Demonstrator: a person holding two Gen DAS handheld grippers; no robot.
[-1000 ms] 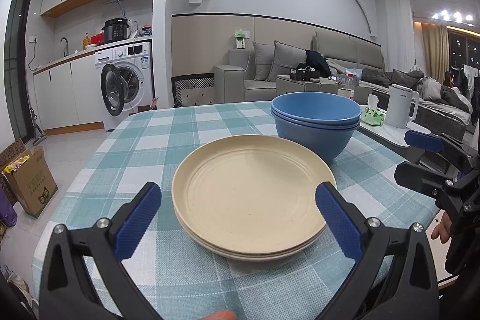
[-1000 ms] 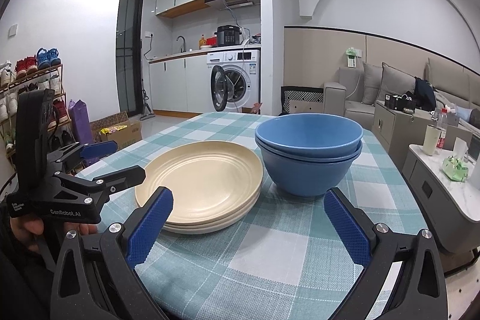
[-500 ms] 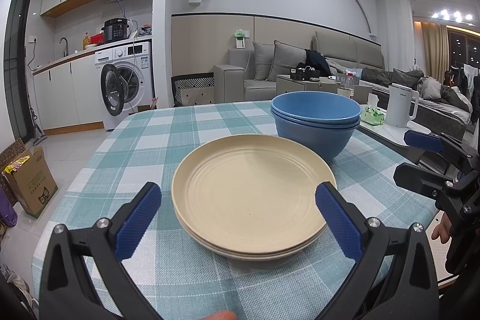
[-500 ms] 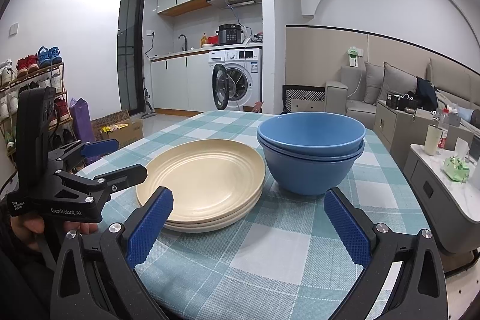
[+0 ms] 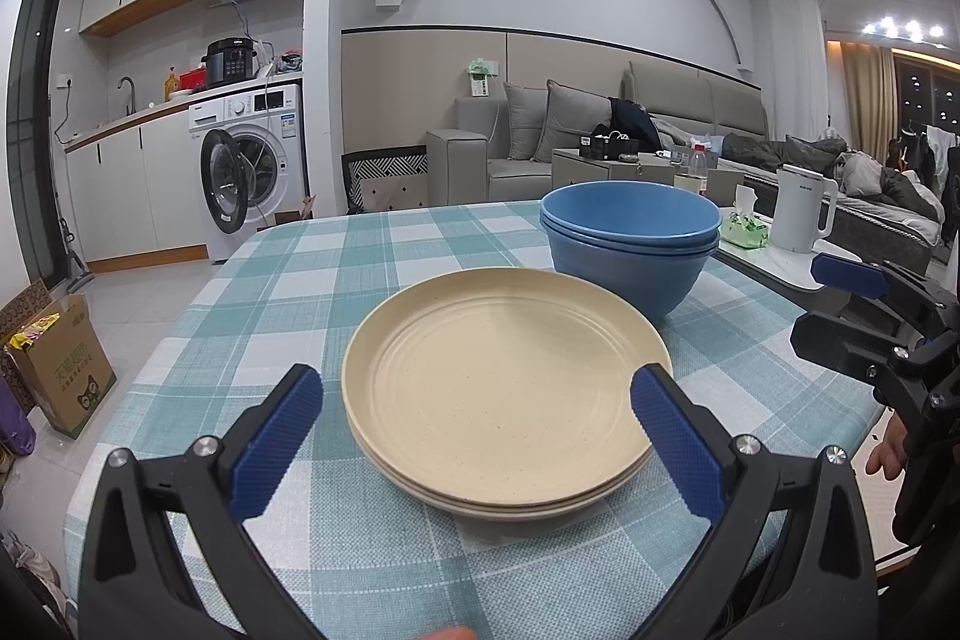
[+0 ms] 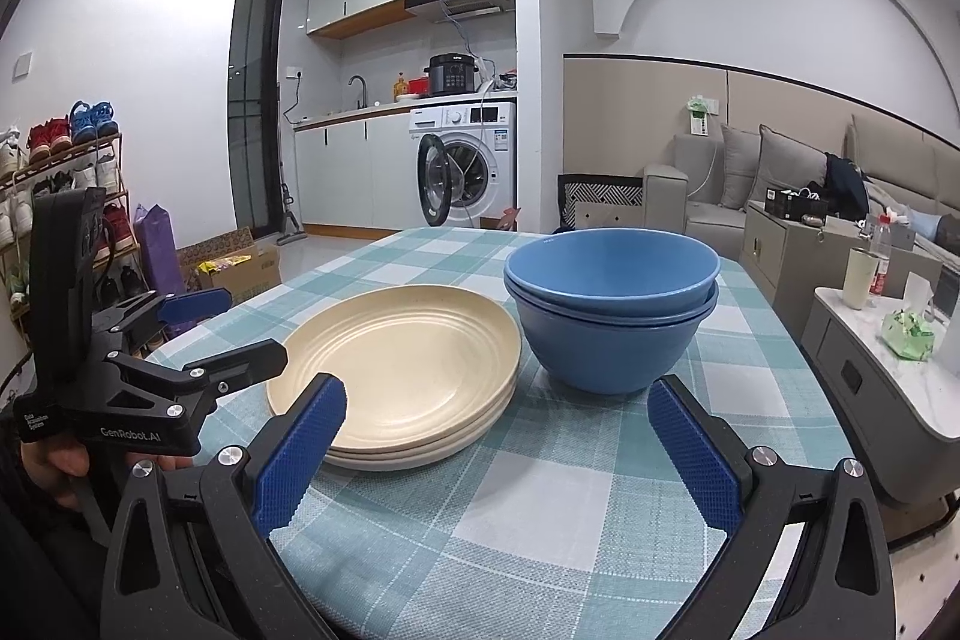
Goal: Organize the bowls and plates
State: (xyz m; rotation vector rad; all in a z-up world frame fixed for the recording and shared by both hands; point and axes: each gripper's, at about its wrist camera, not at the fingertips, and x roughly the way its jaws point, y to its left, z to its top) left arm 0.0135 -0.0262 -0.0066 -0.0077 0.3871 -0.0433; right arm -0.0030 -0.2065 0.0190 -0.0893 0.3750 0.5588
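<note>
Plates, cream-coloured with ridged rings, sit as a stack of two on the checked teal-and-white cloth of the worktop. Just beside them stand two blue bowls, one nested inside the other and slightly askew; from the right wrist view the stacks look very close, though whether they touch cannot be told.

The left claw is released, its blue ribbed pads spread wide to either side of the plates' near rim and holding nothing. The right claw is likewise released and empty, pads apart in front of the bowls. Seen from the right wrist, the left tool's black body carries the words "GenRobot.AI" and a smaller label too fine to read with certainty.

A cardboard box on the floor bears printed characters and a cat logo. A white kettle stands on a side table.
</note>
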